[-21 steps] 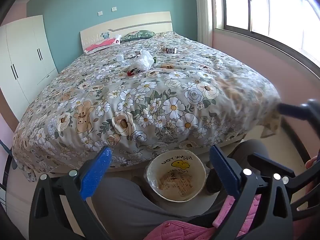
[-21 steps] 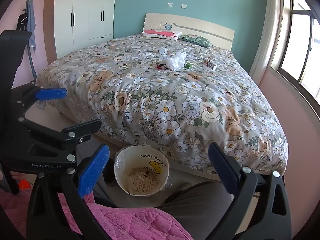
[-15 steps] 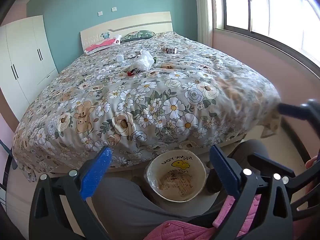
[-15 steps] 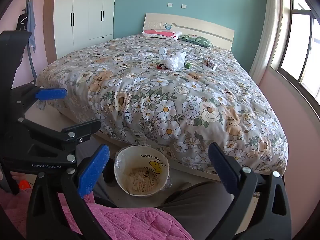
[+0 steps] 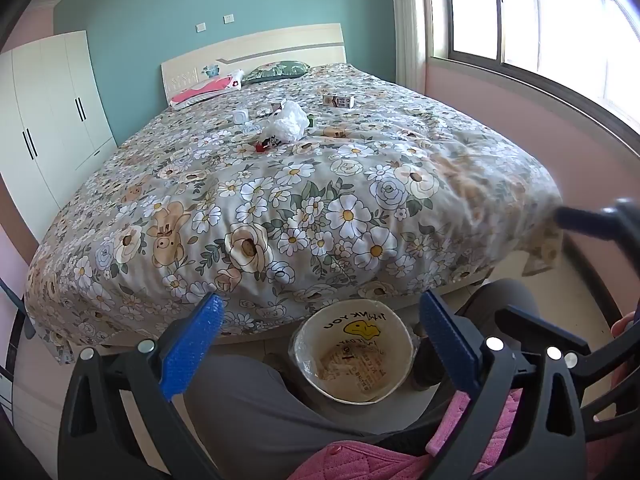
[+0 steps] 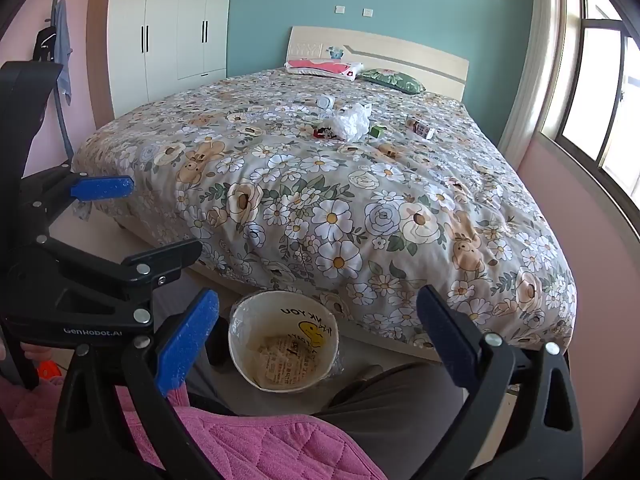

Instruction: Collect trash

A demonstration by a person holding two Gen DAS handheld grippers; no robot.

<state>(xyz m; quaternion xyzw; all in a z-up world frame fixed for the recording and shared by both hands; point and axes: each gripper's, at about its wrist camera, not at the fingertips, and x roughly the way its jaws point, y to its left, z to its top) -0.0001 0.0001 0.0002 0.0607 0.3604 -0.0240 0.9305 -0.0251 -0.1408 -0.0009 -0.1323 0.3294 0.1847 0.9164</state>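
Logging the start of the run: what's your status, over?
Left claw and right claw open, empty. Trash bin on floor below; crumpled bag and small carton lie mid-bed. Nothing in the way.

Round cream paper bucket lined with a clear plastic bag (image 5: 354, 354), on the floor at the foot of the bed: black "THANK YOU" over a yellow smiley face, printed on the inner wall, seen upside down. Printed paper inside it, text too small to read.

Black plastic body of the left gripper (image 6: 80, 312), seen from the right wrist: white lettering "GenRobot.AI".

Small milk-style carton on the floral quilt (image 5: 338, 100): print unreadable.
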